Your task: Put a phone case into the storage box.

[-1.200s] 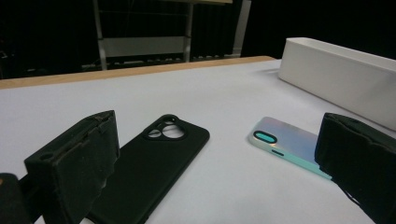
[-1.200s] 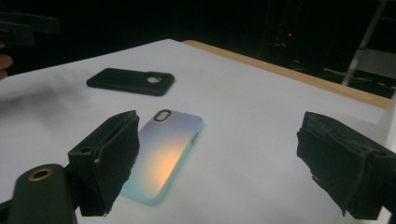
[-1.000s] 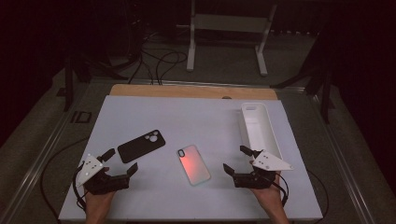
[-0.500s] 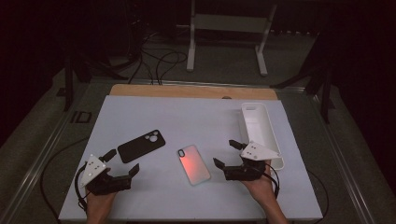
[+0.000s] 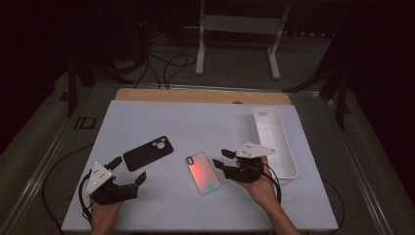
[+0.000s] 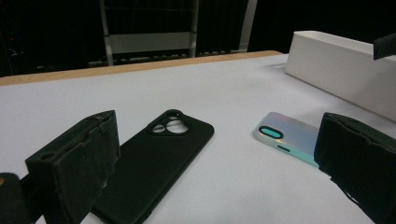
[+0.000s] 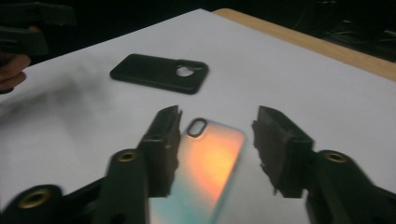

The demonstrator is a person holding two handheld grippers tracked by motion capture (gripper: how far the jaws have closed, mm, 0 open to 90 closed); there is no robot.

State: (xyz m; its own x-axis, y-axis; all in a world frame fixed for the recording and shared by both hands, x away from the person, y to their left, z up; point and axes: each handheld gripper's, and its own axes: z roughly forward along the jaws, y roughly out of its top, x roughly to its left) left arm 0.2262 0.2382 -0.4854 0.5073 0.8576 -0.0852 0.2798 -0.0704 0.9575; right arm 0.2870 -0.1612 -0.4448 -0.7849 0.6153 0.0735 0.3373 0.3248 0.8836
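While left tongs (image 5: 128,171) gape idle, right tongs (image 7: 215,135), closing, straddle iridescent phone (image 7: 208,168), unpinched.

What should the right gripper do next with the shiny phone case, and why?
Probably ease forward and lower around the shiny case. The right gripper has just been closing, but in its own view its jaws are apart from the case's edges, so nothing is gripped yet.

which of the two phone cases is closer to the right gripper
The shiny rainbow-tinted case, lying just beside the right gripper. The black case lies farther off, nearer the left gripper.
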